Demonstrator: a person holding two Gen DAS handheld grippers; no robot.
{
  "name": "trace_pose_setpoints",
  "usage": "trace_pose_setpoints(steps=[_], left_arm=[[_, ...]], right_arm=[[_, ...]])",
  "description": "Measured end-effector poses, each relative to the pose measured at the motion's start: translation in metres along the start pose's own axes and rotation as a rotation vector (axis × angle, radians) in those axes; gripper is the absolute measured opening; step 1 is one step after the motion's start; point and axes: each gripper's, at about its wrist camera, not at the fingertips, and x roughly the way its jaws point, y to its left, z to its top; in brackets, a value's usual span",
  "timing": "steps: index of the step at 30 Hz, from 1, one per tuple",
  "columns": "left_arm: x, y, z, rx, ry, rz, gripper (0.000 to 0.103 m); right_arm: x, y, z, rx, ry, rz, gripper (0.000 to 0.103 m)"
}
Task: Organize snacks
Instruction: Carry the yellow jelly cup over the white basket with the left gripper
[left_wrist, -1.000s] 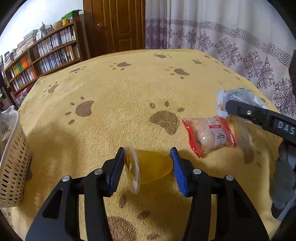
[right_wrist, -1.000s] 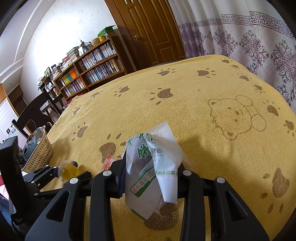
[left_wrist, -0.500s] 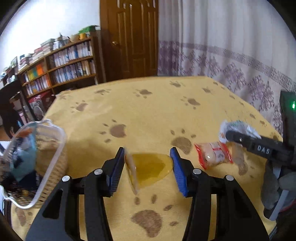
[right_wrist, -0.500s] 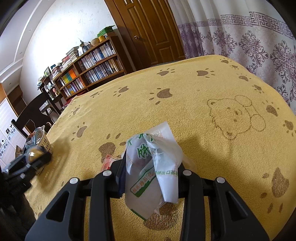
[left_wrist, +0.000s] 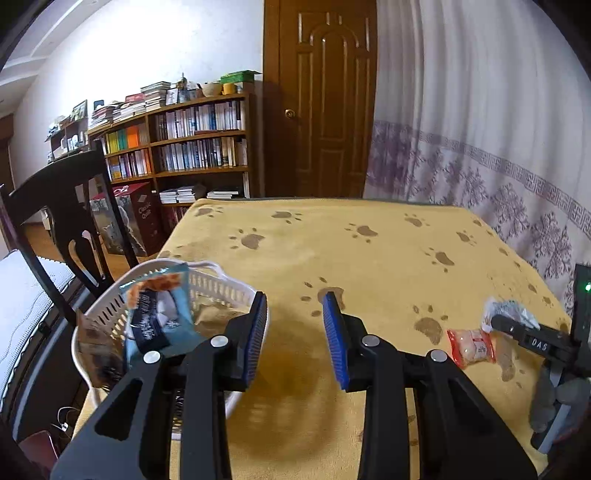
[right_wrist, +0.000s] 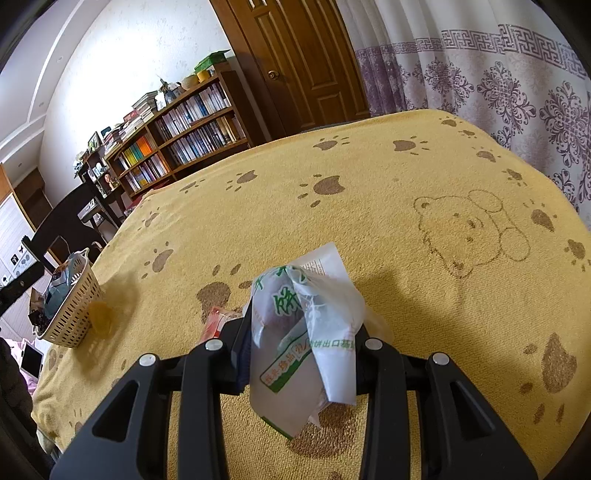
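Observation:
My left gripper (left_wrist: 293, 299) is open with nothing between its blue pads, just right of the white slotted basket (left_wrist: 221, 280). A blue snack bag (left_wrist: 159, 317) stands in that basket. In the right wrist view a blurred yellow jelly cup (right_wrist: 99, 317) shows against the outside of the basket (right_wrist: 74, 306), at its right side. My right gripper (right_wrist: 303, 325) is shut on a white-and-green snack bag (right_wrist: 306, 332) just above the yellow paw-print cloth (right_wrist: 369, 206). A red packet with a pale bun (left_wrist: 471, 347) lies on the cloth beside the right gripper (left_wrist: 517, 328).
A dark wooden chair (left_wrist: 62, 206) stands behind the basket at the table's left edge. A bookshelf (left_wrist: 192, 147) and a door (left_wrist: 325, 103) are beyond the far edge. A curtain (left_wrist: 480, 147) hangs along the right side.
My left gripper swung left to the basket and opened, letting go of the yellow jelly cup, which now shows beside the basket. The right gripper and its bag have not moved.

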Motion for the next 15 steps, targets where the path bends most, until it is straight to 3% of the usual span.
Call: trace_pose_setpoints(steps=[4, 9, 15], left_arm=[[-0.004, -0.002, -0.005, 0.010, 0.018, -0.017, 0.034], [0.002, -0.015, -0.023, 0.020, 0.084, -0.062, 0.050], [0.024, -0.046, -0.058, 0.093, 0.175, -0.076, 0.051]], right_arm=[[0.000, -0.001, 0.000, 0.003, 0.000, 0.000, 0.035], [-0.001, -0.001, 0.001, 0.005, -0.002, 0.000, 0.035], [-0.002, -0.001, 0.001, 0.014, -0.008, 0.004, 0.035]])
